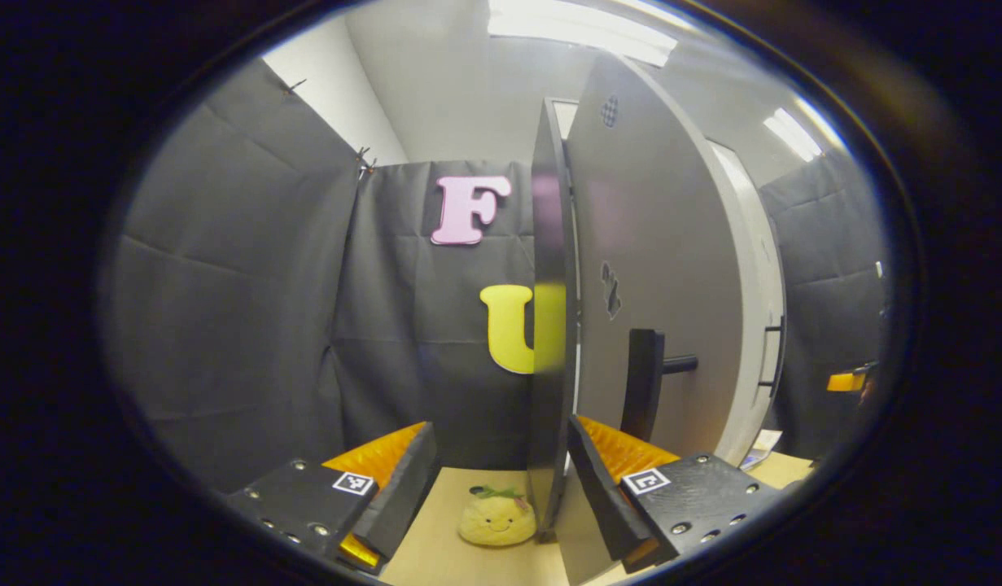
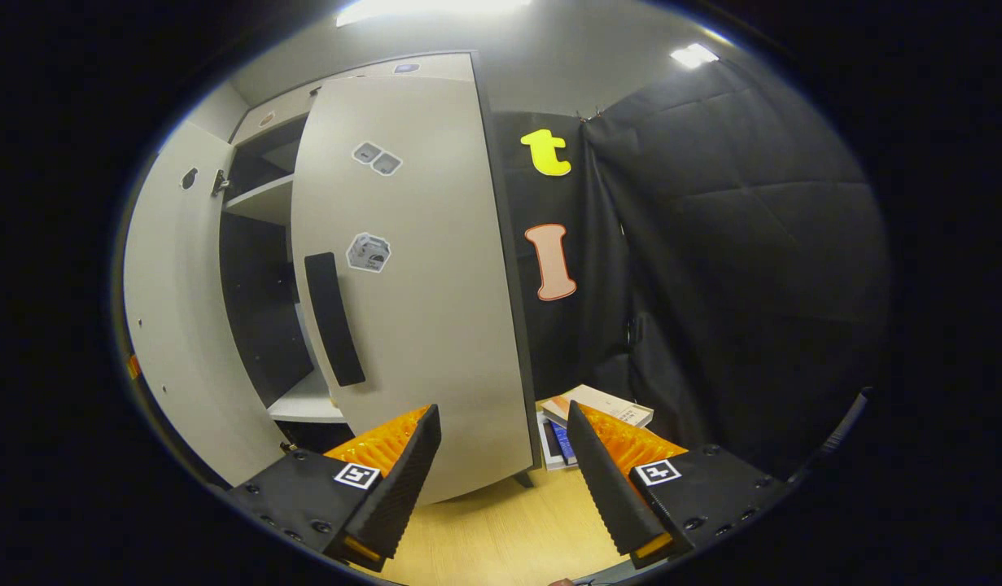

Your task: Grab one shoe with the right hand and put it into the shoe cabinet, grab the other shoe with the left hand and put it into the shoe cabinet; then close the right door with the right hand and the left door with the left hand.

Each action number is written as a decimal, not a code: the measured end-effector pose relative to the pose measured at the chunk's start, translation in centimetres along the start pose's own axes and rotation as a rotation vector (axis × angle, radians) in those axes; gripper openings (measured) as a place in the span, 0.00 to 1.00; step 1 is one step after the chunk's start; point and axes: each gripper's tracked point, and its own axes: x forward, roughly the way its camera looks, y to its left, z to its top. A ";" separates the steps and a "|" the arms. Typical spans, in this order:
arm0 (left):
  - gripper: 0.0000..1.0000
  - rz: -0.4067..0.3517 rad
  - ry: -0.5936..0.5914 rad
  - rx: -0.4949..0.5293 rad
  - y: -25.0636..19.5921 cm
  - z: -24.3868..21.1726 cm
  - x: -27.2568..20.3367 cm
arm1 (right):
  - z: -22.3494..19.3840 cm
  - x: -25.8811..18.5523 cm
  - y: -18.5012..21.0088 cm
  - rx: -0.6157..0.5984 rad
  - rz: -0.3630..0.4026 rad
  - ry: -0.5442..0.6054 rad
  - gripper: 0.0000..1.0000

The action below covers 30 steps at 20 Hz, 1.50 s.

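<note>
In the left gripper view the left tongs (image 1: 501,480) are spread wide, grasping nothing, straddling the edge of the left door (image 1: 655,268) — pale grey, with a dark bar handle (image 1: 643,382). A yellow plush toy (image 1: 497,518) sits on the surface below. In the right gripper view the right tongs (image 2: 505,476) gape, also released, before the half-open right door (image 2: 419,277) (stickers on its face); the shoe cabinet (image 2: 260,244) shows pale shelves — books (image 2: 590,411) lie by its corner.

Two cabinet doors (image 2: 411,277), one plush toy (image 1: 497,519)

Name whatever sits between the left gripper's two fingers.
Left gripper view: the left gripper stands open around the grey cabinet door's edge, with a yellow plush toy on the floor below.
</note>
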 end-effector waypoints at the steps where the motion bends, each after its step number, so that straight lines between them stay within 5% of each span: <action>1: 0.93 0.007 0.011 -0.021 0.0 -0.4 0.1 | 0.0 0.4 -0.2 0.012 0.008 0.002 0.95; 6: 0.93 0.022 0.045 -0.104 -1.6 -1.1 -0.5 | 0.0 2.2 -1.5 0.029 0.031 0.001 0.98; 13: 0.93 -0.012 0.043 -0.004 -8.1 -0.5 0.1 | -0.9 4.4 -3.0 0.030 0.071 0.030 0.98; 30: 0.93 -0.013 0.121 -0.004 -21.3 -3.6 5.0 | -1.2 8.1 -12.6 -0.005 0.026 0.044 0.98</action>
